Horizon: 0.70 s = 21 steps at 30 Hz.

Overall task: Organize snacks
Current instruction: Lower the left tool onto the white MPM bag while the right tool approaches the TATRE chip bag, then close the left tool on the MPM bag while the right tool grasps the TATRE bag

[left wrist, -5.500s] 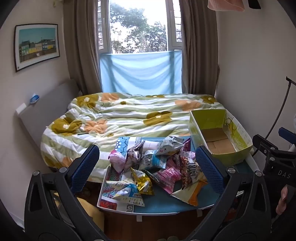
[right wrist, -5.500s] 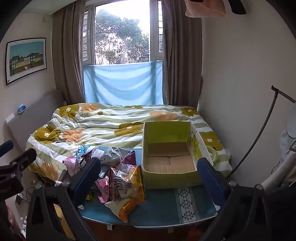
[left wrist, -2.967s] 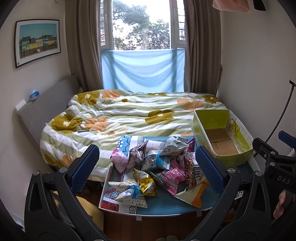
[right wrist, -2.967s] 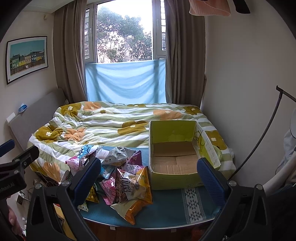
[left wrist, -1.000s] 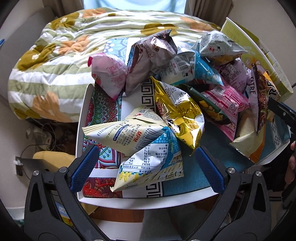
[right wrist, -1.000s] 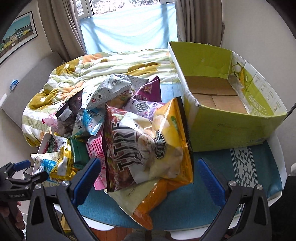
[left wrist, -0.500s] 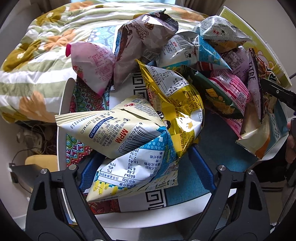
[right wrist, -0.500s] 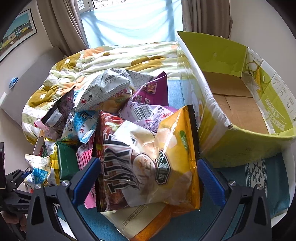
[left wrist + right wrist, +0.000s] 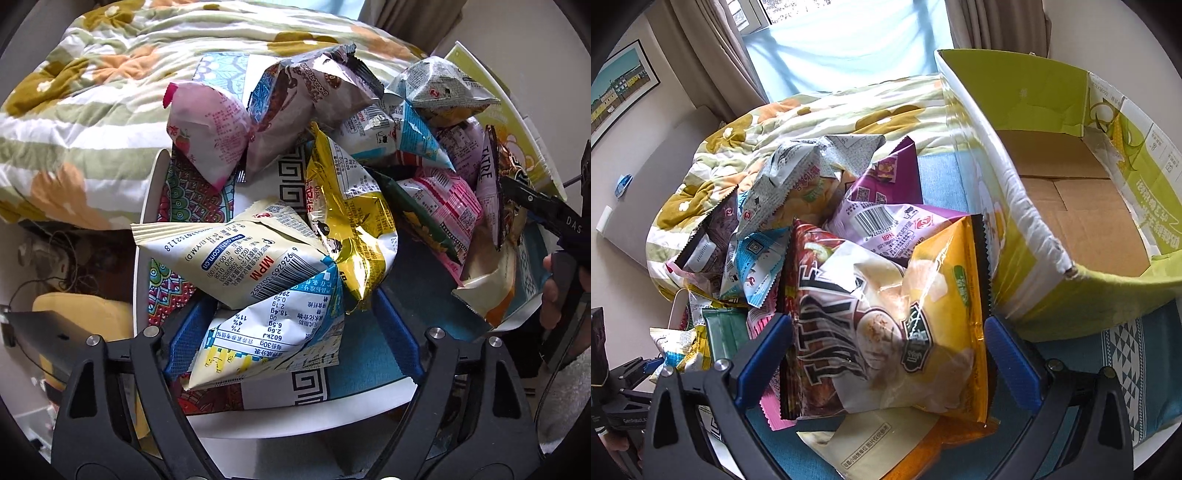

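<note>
The cream-and-blue snack bag [image 9: 258, 288] carries "MPM", barcode digits "6 926265" and a printed "602kJ". The large chip bag [image 9: 489, 192] shows "TATRE" along its edge. The right gripper [image 9: 554, 218] body reads "DAS".

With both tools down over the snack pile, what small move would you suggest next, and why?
Probably finish closing the left tool on the cream-and-blue bag: its jaws are closing with that bag between them, apparently not yet pinched. The right tool straddles the big yellow bag, jaws wide. The green box is empty, so lifting comes afterwards.
</note>
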Each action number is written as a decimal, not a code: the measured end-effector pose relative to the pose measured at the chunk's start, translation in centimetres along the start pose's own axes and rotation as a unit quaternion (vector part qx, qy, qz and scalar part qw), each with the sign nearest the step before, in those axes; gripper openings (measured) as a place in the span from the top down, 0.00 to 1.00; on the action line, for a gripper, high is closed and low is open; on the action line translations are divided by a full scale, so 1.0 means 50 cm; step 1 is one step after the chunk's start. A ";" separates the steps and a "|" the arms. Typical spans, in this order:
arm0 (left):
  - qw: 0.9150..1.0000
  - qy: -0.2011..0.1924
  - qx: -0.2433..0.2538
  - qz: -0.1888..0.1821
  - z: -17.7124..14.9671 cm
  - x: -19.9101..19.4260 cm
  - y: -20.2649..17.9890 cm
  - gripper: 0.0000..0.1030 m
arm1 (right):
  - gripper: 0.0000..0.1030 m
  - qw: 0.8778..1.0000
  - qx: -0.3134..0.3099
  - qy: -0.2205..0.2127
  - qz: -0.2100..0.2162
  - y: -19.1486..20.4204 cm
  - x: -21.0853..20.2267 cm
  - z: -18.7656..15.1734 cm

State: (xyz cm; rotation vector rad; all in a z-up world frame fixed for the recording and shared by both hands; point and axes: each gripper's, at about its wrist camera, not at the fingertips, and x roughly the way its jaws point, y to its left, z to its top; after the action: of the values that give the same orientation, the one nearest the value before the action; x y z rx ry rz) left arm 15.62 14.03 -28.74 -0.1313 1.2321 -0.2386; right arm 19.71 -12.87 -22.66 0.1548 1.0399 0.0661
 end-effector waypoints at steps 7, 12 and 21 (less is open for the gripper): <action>0.999 -0.020 -0.023 -0.026 0.002 -0.033 0.017 0.19 | 0.00 1.000 0.003 -0.003 0.000 -0.003 -0.007 -0.004; 0.997 -0.021 -0.060 -0.040 0.021 -0.031 0.042 0.18 | 0.00 1.000 -0.001 -0.006 -0.003 0.002 -0.015 -0.006; 0.994 0.001 -0.095 -0.062 0.029 0.019 0.082 0.39 | 0.00 1.000 0.007 -0.007 0.002 0.000 -0.015 -0.006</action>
State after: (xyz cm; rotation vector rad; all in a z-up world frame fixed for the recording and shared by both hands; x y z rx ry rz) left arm 17.74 17.70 -30.07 -0.3720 1.2494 -0.2286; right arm 19.06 -12.93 -22.17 0.1697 1.0263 0.0603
